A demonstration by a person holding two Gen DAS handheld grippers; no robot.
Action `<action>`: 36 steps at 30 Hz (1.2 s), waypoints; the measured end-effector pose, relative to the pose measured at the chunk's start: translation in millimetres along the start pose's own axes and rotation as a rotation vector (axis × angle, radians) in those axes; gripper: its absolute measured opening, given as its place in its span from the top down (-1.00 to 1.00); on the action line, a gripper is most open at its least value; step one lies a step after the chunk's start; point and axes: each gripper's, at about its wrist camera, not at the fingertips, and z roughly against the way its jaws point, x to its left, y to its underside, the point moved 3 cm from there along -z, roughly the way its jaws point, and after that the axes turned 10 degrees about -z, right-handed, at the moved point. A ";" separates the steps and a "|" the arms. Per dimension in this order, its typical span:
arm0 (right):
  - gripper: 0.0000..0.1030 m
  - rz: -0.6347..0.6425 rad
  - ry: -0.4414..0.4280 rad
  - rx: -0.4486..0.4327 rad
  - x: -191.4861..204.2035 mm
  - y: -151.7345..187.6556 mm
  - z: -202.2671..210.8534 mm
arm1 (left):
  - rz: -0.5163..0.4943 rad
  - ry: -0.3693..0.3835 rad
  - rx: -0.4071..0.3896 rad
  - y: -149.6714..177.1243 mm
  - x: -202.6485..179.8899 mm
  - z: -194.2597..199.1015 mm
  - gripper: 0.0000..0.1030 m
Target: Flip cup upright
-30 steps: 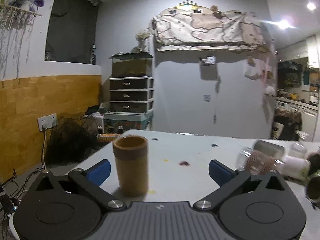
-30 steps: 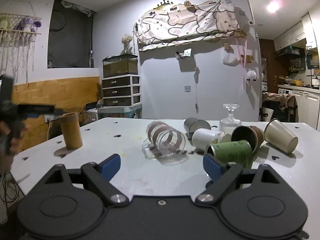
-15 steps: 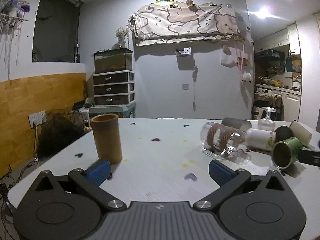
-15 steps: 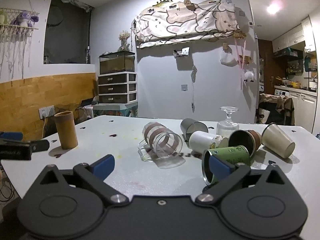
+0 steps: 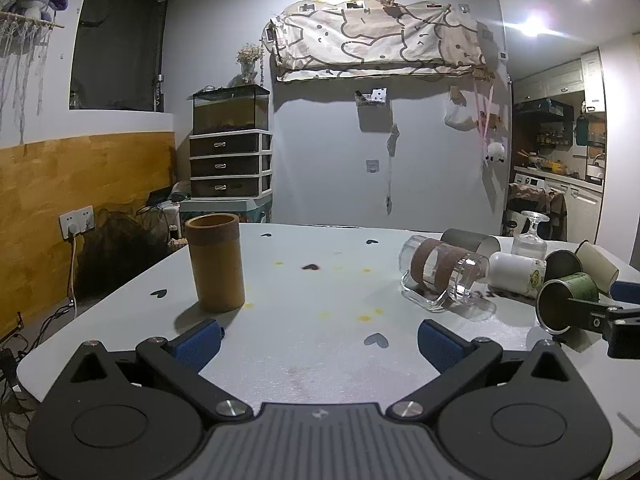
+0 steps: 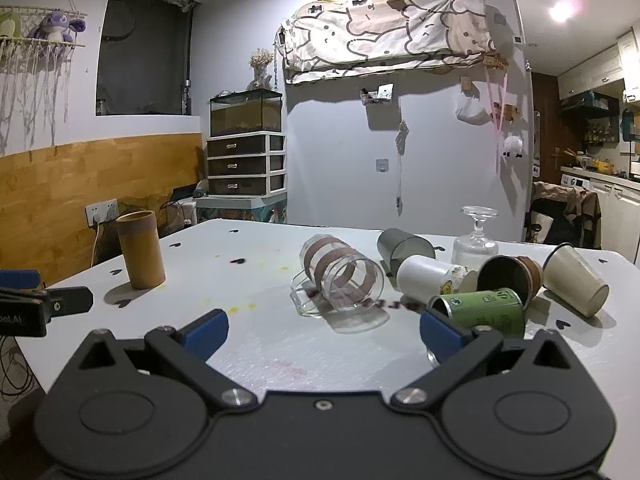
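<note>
A tan cylindrical cup [image 5: 216, 262] stands upright on the white table [image 5: 320, 320], also in the right wrist view [image 6: 141, 249]. Several cups lie on their sides at the right: a clear glass mug with brown bands [image 6: 340, 276] [image 5: 442, 274], a white cup [image 6: 434, 274], a green tin cup [image 6: 482, 312] [image 5: 568, 300], a dark brown cup [image 6: 510, 278], a cream cup [image 6: 576, 280] and a grey cup [image 6: 404, 246]. My left gripper [image 5: 318, 344] is open and empty, behind the tan cup. My right gripper [image 6: 320, 330] is open and empty, its right finger close to the green cup.
A stemmed glass [image 6: 476, 236] stands upside down behind the cups. The table's left edge [image 6: 60, 280] drops to a floor with cables. A drawer unit with a tank [image 5: 230, 152] stands by the back wall. The table carries yellow stains [image 5: 364, 316].
My left gripper has pulled back and away from the tan cup, which stays upright on the table. My right gripper has edged closer to the lying cups.
</note>
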 end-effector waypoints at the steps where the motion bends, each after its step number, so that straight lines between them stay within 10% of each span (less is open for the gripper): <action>1: -1.00 0.001 -0.001 0.001 0.6 0.1 -0.3 | 0.001 0.000 0.000 0.0 0.5 0.0 -1.00; 36: -1.00 0.010 -0.007 0.001 4.5 -1.1 0.2 | 0.010 -0.011 0.021 1.3 3.0 -3.6 -1.00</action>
